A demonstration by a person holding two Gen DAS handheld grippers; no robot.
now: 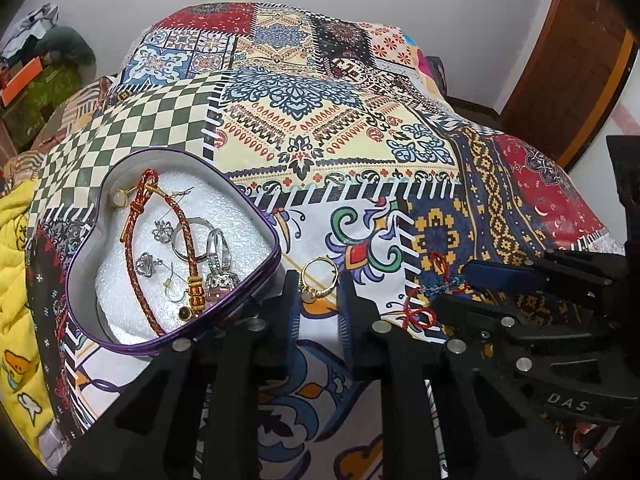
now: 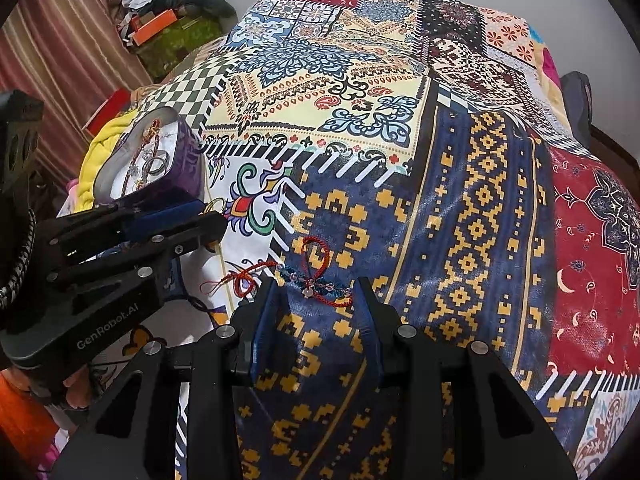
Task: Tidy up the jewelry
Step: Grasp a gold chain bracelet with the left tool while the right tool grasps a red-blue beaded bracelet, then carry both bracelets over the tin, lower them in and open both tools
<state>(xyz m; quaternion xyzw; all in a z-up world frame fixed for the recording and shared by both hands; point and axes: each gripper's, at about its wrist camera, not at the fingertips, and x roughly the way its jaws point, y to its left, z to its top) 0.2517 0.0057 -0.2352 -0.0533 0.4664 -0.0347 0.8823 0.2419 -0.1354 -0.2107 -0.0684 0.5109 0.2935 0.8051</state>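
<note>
Landmark: a heart-shaped tin (image 1: 80,256) with a purple rim and a white foam lining, resting on a patchwork bedspread (image 1: 320,128); all places below are given from this tin.
Inside the tin: a red braided bracelet (image 1: 184,236) with gold beads lies across the foam, with a plain silver ring (image 1: 188,240), a silver ring with a pale stone (image 1: 218,276), two small silver flower earrings (image 1: 162,230) and thin ear hooks around it.
Gold ring: the gold ring (image 1: 320,278) lies on the bedspread just outside the tin's right wall, near its lower corner.
Left gripper: the left gripper (image 1: 318,288) sits low, just right of the tin, jaws apart, with the gold ring between the tips; no contact with the ring can be made out.
Cord bracelet: a red and blue knotted cord bracelet (image 2: 316,280) with a small bead at its middle lies well to the right of the tin, on the navy and yellow patch of the bedspread, its red tassel ends trailing back toward the tin.
Right gripper: the right gripper (image 2: 318,286) is right of the tin, beyond the left one, jaws apart on either side of the cord bracelet, not closed on it.
Yellow cloth: a yellow cloth (image 1: 16,248) lies bunched on the far left side of the tin.
</note>
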